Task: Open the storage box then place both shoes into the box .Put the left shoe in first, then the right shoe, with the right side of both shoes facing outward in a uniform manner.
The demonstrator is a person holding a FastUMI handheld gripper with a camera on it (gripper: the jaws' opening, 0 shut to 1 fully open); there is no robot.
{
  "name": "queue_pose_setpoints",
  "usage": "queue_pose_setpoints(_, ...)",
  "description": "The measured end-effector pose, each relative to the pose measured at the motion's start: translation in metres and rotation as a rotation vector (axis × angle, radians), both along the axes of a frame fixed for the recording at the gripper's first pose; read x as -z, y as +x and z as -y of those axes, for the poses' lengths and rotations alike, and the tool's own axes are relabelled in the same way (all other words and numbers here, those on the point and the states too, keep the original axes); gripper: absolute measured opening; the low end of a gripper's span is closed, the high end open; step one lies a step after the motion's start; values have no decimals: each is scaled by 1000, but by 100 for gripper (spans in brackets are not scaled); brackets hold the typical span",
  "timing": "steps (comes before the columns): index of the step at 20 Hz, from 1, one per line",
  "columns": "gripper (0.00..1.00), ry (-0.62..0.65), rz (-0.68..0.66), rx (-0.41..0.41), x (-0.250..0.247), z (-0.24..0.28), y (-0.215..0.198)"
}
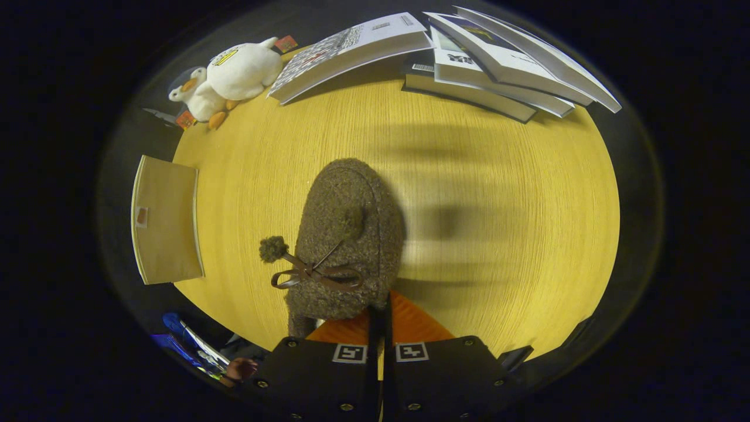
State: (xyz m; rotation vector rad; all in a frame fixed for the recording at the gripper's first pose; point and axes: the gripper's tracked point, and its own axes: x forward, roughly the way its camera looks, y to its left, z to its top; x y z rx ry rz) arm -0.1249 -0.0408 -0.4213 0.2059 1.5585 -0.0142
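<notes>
A brown fuzzy shoe [345,234] with a leather lace bow and a pompom [273,248] hangs just ahead of my fingers, toe pointing away from me. Its orange lining [410,322] shows at the opening. My gripper [381,313] is shut on the shoe's thin collar edge, with the fingers almost touching. Below lies the yellow wooden table [498,205], where a blurred shadow falls to the right of the shoe. A tan flat box panel [167,220] sits at the table's left edge, well left of the shoe.
A white plush duck [234,76] lies at the table's far left corner. Several books [492,64] are stacked and fanned along the far edge. A person's hand [241,369] and blue items [176,328] show below the table's near left edge.
</notes>
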Motion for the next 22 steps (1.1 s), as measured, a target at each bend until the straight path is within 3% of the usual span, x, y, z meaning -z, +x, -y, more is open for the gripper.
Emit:
queue_pose_setpoints(5, 4, 32, 39, -46, -40, -31, 6)
queue_pose_setpoints(9, 4, 45, 115, -146, -79, -69, 22)
queue_pose_setpoints(22, 4, 156, 261, -443, -191, -268, 95)
